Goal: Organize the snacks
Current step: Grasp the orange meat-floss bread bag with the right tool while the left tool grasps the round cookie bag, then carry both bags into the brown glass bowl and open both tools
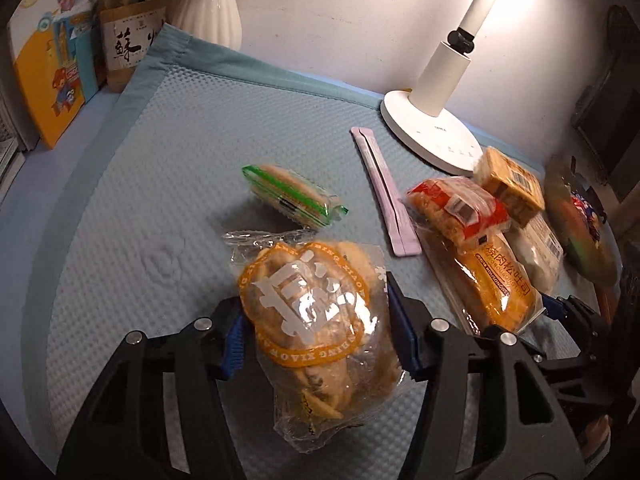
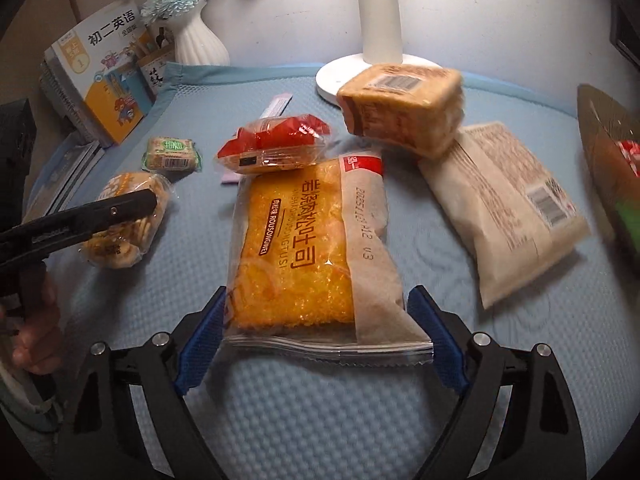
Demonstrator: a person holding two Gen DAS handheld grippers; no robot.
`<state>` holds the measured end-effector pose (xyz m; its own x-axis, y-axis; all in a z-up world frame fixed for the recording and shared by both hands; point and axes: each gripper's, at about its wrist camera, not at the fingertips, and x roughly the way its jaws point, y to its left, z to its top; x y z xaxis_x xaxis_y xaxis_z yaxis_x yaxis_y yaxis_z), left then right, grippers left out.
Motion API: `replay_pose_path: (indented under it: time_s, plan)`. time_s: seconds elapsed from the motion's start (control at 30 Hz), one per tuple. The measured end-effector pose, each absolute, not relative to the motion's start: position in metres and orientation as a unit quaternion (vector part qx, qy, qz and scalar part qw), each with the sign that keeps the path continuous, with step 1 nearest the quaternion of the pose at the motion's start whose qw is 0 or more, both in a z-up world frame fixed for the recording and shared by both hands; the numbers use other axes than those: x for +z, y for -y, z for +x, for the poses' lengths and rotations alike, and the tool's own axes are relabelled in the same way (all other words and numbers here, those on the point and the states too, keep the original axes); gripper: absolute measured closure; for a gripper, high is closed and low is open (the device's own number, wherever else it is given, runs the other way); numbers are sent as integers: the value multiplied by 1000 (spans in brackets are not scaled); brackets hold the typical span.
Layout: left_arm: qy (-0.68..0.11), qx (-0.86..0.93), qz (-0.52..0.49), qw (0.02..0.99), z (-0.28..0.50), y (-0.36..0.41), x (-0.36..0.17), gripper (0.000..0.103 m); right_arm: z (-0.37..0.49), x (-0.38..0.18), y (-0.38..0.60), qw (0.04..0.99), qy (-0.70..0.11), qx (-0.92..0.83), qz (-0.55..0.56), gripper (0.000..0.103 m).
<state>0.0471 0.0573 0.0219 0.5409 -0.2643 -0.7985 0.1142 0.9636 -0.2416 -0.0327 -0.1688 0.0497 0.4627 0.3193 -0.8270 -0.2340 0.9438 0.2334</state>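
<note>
Both wrist views look low, close, forward across the blue mat (image 1: 160,184), sharing lamp base (image 2: 340,76) and snacks.

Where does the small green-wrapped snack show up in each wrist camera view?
Left wrist: the green-wrapped snack lies mid-frame on the mat, beyond the held cookie bag.
Right wrist: it sits left of centre, beside the books.
Shared landmark: the white lamp base.

Six wrapped snacks (image 2: 304,236) lie on one blue mat (image 2: 320,400). One lilac sachet strip (image 1: 384,196), one white lamp (image 1: 436,120), one white vase (image 2: 200,40), two grippers (image 2: 320,340).
</note>
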Motion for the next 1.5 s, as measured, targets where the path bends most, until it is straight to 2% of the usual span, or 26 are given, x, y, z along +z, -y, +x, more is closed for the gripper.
replay_pose_path:
  time_s: [0.17, 0.33, 0.47, 0.57, 0.67, 0.77, 0.83, 0.9, 1.23, 1.5]
  plan:
    - [-451, -122, -87, 880, 14, -51, 12, 44, -86, 55, 188, 848, -501, 160, 60, 15]
    - [-437, -123, -94, 886, 13, -51, 11, 44, -120, 59, 191, 844, -509, 160, 48, 8]
    - [-435, -133, -115, 883, 7, -66, 12, 44, -117, 74, 197, 858, -487, 148, 60, 5]
    - [-433, -132, -108, 885, 7, -62, 12, 44, -103, 70, 185, 848, -502, 156, 61, 5]
    - [-432, -129, -95, 888, 6, -57, 12, 44, -93, 59, 164, 847, -510, 150, 16, 5]
    - [-432, -126, -78, 890, 6, -52, 12, 44, -91, 51, 148, 853, -508, 117, -27, 9]
    - [-432, -128, -71, 890, 5, -49, 12, 44, -94, 52, 144, 859, -498, 114, -35, 22]
    - [-431, -129, -67, 891, 5, -48, 12, 44, -98, 56, 143, 862, -491, 120, -37, 28]
    - [-441, -131, -31, 888, 7, -25, 22, 45, -115, 72, 180, 868, -482, 122, 18, 30]
    - [-394, -222, -14, 892, 12, 52, 88, 46, -121, 126, 265, 902, -418, 70, 80, 30]
